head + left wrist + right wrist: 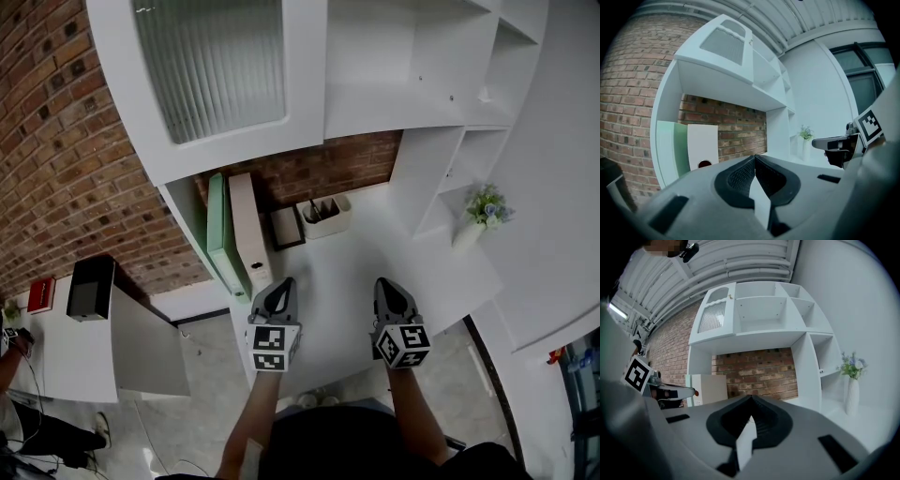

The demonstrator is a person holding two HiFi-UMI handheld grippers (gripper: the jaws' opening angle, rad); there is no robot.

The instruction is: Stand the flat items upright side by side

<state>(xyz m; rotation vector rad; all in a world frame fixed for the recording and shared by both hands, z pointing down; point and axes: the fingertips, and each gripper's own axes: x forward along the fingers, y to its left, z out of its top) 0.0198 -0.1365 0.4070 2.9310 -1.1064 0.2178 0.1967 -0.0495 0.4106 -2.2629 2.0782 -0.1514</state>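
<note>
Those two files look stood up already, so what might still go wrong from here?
1. The white file stands beside the green file with nothing propping its open side. The shut left gripper hangs near its front end, so a nudge might tip it.
2. The right gripper, also shut and empty, might knock the pen holder or flower vase if swung wide.

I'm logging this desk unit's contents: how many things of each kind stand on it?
Binders: 2, the green binder and the white binder
Dark frame: 1
Pen holder: 1
Flower vase: 1
Total: 5
</note>
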